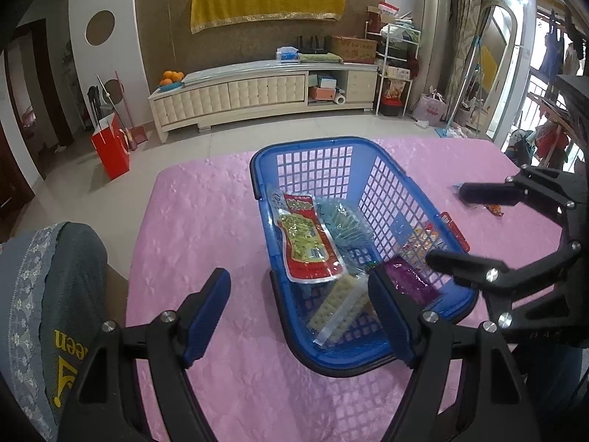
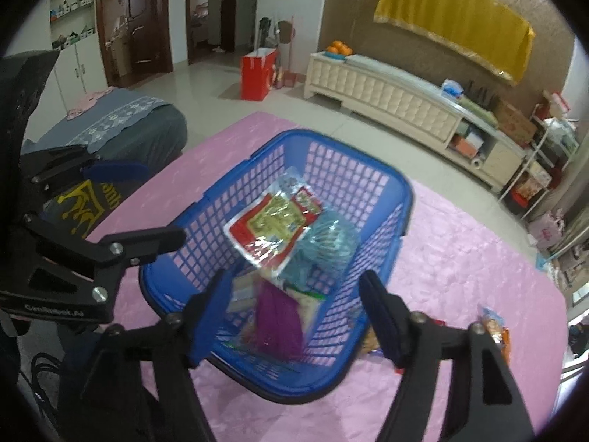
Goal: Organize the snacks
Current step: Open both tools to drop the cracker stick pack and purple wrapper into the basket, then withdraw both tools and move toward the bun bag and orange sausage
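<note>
A blue basket [image 1: 371, 154] stands on the pink tablecloth [image 1: 202, 221]. Inside it lie a red packet [image 1: 309, 243], a teal packet [image 1: 346, 228], a clear cracker packet [image 1: 338, 309] and a purple packet [image 1: 408, 280]. My left gripper [image 1: 298, 316] is open over the basket's near left corner, holding nothing. My right gripper [image 2: 296, 316] is open above the basket [image 2: 353, 169]. The purple packet [image 2: 276, 316] shows blurred between and below its fingers, and the pads do not press on it. Each gripper also appears in the other's view: right gripper [image 1: 445, 224], left gripper [image 2: 162, 202].
Outside the basket, an orange snack packet [image 2: 493, 328] lies on the cloth to the right, and a red-edged packet [image 1: 456, 232] rests against the basket's right wall. A grey cloth-covered seat [image 1: 48, 294] stands at the table's left edge. Beyond the far edge are floor and a cabinet [image 1: 257, 92].
</note>
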